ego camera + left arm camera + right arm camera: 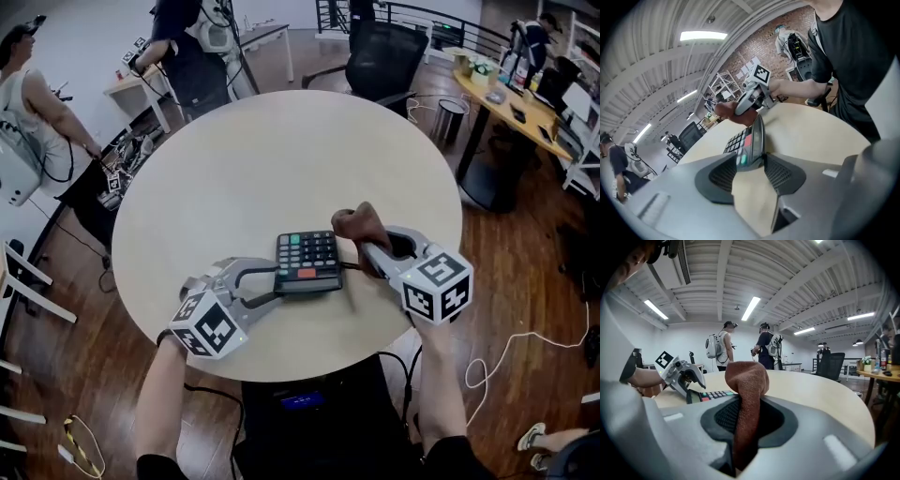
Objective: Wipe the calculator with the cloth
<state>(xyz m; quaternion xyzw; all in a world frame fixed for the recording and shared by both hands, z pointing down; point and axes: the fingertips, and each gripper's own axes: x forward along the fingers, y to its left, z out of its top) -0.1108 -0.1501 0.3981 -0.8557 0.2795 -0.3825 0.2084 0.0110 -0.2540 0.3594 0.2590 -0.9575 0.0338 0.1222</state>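
Note:
A black calculator (307, 260) with green and red keys lies near the front edge of the round pale table (244, 169). My left gripper (272, 283) comes in from the lower left, and its jaws pinch the calculator's near left edge. In the left gripper view the calculator's (747, 143) end sits squeezed between the two pads. A brown cloth (359, 225) hangs bunched from my right gripper (370, 258), just right of the calculator's far corner. Seen from the right gripper view, the cloth (746, 394) is clamped between the jaws, with the calculator (710, 395) beyond at the left.
A black office chair (384, 56) stands at the table's far side. A wooden desk (511, 98) with clutter and a bin (451, 117) are at the right. People stand at the upper left by a bench (141, 89). Cables lie on the floor at the right.

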